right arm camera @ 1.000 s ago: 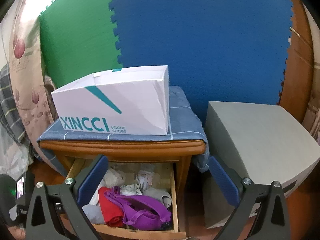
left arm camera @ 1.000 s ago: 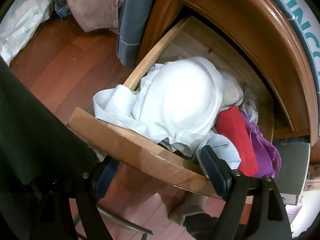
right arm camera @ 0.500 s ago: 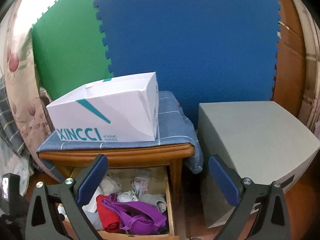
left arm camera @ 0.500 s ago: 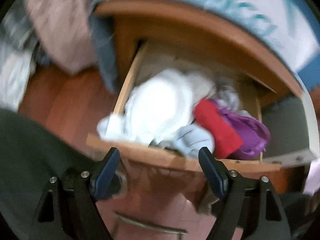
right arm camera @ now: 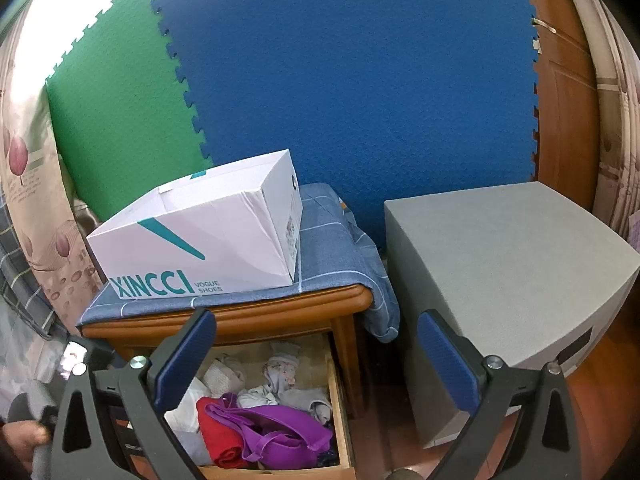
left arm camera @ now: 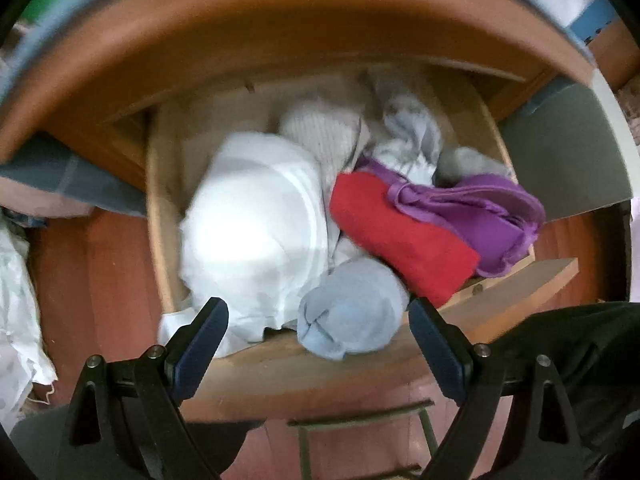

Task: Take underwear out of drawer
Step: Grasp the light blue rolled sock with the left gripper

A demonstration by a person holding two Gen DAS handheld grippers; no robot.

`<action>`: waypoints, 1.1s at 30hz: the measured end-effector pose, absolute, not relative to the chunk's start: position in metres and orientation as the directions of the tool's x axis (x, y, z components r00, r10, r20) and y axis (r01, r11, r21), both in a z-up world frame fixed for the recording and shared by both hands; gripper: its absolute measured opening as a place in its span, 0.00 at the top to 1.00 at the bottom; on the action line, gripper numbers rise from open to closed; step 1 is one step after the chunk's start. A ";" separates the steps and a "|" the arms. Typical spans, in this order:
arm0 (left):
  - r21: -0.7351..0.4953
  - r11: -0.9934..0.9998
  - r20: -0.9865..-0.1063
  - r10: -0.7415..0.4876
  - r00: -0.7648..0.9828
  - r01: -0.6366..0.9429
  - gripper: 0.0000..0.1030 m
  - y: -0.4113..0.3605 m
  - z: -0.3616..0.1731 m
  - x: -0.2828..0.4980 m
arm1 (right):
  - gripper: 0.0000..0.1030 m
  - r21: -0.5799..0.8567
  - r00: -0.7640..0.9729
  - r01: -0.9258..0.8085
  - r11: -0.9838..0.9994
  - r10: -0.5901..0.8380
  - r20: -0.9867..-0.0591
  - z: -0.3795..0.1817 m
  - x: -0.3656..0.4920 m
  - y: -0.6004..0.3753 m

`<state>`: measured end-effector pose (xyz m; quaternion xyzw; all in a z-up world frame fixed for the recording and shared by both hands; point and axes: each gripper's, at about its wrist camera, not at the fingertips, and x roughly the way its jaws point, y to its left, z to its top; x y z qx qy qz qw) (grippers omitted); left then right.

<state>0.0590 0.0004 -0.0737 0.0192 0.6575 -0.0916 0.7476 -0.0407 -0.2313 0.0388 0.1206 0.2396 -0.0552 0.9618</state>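
The wooden drawer point(left arm camera: 516, 292) stands pulled out and is full of underwear. In the left wrist view a white bra point(left arm camera: 256, 224) lies at its left, a red folded piece point(left arm camera: 396, 232) and a purple bra point(left arm camera: 480, 216) at its right, and a light blue bundle point(left arm camera: 352, 308) rests on the front edge. My left gripper point(left arm camera: 318, 330) hangs above the drawer front pointing down, jaws opening, with the blue bundle just ahead of them and untouched. My right gripper point(right arm camera: 316, 356) is open and empty above the drawer point(right arm camera: 340, 420), over the red piece point(right arm camera: 218, 436) and purple bra point(right arm camera: 280, 436).
A white shoebox point(right arm camera: 200, 248) sits on a blue cloth point(right arm camera: 328, 248) over the wooden nightstand point(right arm camera: 248, 316). A grey cabinet point(right arm camera: 500, 280) stands to the right. Blue and green foam mats point(right arm camera: 340, 80) cover the wall. A metal rack point(left arm camera: 360, 440) stands on the wooden floor below the drawer.
My left gripper rolled and swung round to face the drawer square from the front, and its jaws spread wider. The right gripper shifted slightly, still over the drawer.
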 end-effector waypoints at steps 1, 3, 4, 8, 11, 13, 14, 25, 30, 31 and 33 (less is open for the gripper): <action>-0.096 0.982 -0.989 -0.113 0.097 0.160 0.13 -0.001 -0.081 0.062 | 0.00 0.207 0.878 0.166 0.964 -0.049 -0.476 0.038 -0.040 -0.232; -0.090 0.983 -0.992 -0.102 0.070 0.161 0.13 -0.002 -0.094 0.067 | 0.00 0.209 0.877 0.168 0.963 -0.049 -0.477 0.038 -0.040 -0.233; -0.097 0.981 -0.992 -0.108 0.059 0.165 0.13 -0.002 -0.098 0.068 | 0.00 0.211 0.877 0.169 0.963 -0.049 -0.479 0.037 -0.040 -0.233; -0.125 0.975 -0.991 -0.133 0.032 0.182 0.11 -0.004 -0.107 0.069 | 0.00 0.210 0.874 0.168 0.963 -0.048 -0.483 0.037 -0.039 -0.234; -0.172 0.964 -0.983 -0.182 0.033 0.201 0.45 -0.006 -0.111 0.066 | 0.00 0.202 0.871 0.165 0.965 -0.047 -0.489 0.035 -0.038 -0.232; -0.251 0.951 -0.967 -0.256 0.003 0.182 0.66 -0.006 -0.115 0.065 | 0.00 0.198 0.870 0.164 0.967 -0.047 -0.491 0.034 -0.037 -0.232; -0.246 0.954 -0.967 -0.253 0.020 0.170 0.70 -0.006 -0.113 0.064 | 0.00 0.197 0.871 0.163 0.967 -0.047 -0.490 0.034 -0.037 -0.231; -0.254 0.958 -0.901 -0.284 0.327 0.131 0.75 0.019 -0.039 0.014 | 0.00 0.241 0.857 0.206 0.949 -0.056 -0.512 0.030 -0.033 -0.245; -0.273 0.949 -0.825 -0.315 0.469 0.158 0.75 0.030 0.028 0.003 | 0.00 0.232 0.858 0.203 0.951 -0.059 -0.510 0.028 -0.032 -0.243; -0.275 0.947 -0.809 -0.320 0.493 0.164 0.75 0.033 0.043 0.001 | 0.00 0.227 0.858 0.200 0.953 -0.059 -0.510 0.028 -0.032 -0.242; -0.286 0.942 -0.773 -0.336 0.538 0.178 0.75 0.038 0.071 0.000 | 0.00 0.220 0.858 0.196 0.956 -0.058 -0.511 0.028 -0.032 -0.240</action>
